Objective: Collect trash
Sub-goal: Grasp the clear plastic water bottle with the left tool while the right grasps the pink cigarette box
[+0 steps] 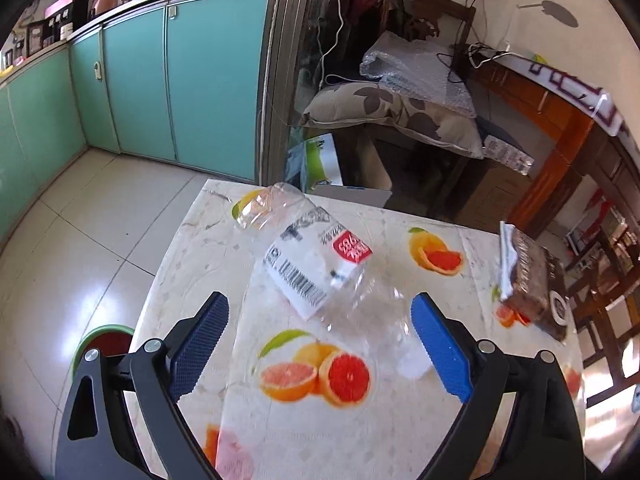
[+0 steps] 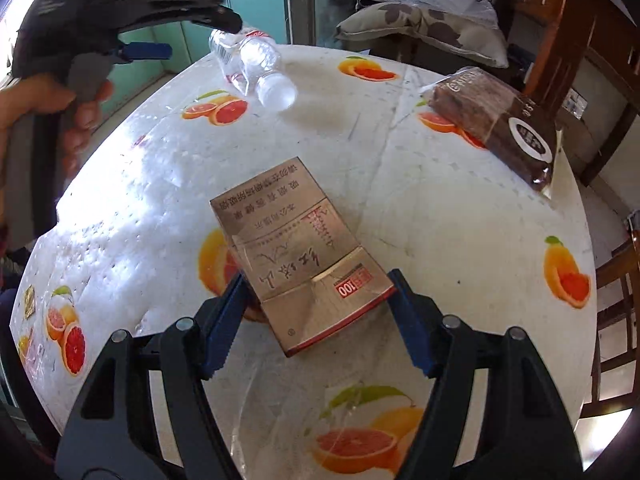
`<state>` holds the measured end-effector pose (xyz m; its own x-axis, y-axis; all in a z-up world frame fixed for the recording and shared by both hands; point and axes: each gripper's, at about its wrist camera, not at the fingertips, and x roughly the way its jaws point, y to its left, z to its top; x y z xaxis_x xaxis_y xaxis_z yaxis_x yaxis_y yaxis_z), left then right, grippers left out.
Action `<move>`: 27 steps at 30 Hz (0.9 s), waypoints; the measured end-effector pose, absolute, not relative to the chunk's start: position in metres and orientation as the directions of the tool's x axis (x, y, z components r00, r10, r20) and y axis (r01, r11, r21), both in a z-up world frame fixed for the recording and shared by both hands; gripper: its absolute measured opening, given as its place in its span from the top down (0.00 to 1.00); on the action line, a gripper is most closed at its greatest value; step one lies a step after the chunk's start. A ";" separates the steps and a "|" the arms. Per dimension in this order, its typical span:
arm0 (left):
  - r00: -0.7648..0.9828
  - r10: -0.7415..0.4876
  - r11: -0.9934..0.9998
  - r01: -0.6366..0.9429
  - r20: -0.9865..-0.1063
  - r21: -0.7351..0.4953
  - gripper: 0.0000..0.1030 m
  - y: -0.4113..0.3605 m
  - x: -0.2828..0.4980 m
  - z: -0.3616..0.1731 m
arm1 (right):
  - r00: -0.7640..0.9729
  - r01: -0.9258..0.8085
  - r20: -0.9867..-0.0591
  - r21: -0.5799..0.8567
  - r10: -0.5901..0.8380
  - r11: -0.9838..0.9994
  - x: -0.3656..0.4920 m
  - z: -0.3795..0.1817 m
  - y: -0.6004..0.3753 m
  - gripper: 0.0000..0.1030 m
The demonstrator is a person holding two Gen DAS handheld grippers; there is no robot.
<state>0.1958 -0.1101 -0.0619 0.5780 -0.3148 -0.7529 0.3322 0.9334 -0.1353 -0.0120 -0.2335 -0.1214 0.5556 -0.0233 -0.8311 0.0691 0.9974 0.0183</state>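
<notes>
A clear empty plastic bottle [image 1: 320, 264] with a white label lies on its side on the fruit-print table [image 1: 420, 432]. My left gripper [image 1: 320, 298] stands open around its cap end, and the pads do not press it. From the right wrist view the same bottle [image 2: 252, 60] lies at the table's far edge, under the left gripper [image 2: 192, 36] held by a hand. My right gripper [image 2: 317, 274] is shut on a flat tan cigarette box [image 2: 296, 248], with a blue pad against each long side.
A brown wrapped packet [image 1: 532, 280] [image 2: 496, 128] lies near the table's right edge. A green-rimmed round thing [image 1: 100, 340] sits on the tiled floor left of the table. Turquoise cabinets [image 1: 180, 80], a cushioned bench [image 1: 400, 116] and wooden furniture [image 1: 560, 128] stand beyond.
</notes>
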 end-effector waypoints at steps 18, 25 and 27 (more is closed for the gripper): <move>0.537 -0.221 0.947 0.317 -0.814 -0.047 0.46 -0.148 0.205 -0.102 | 0.593 0.095 -0.805 0.042 -0.023 0.995 -0.017 -0.122 -0.239 0.35; 0.514 -0.296 0.920 0.381 -0.805 -0.095 0.48 -0.088 0.141 -0.093 | 0.611 0.125 -0.789 0.012 -0.067 0.992 -0.016 -0.124 -0.237 0.39; 0.502 -0.319 0.914 0.387 -0.804 -0.121 0.48 -0.071 0.122 -0.090 | 0.608 0.131 -0.791 0.015 -0.069 0.991 -0.016 -0.124 -0.236 0.40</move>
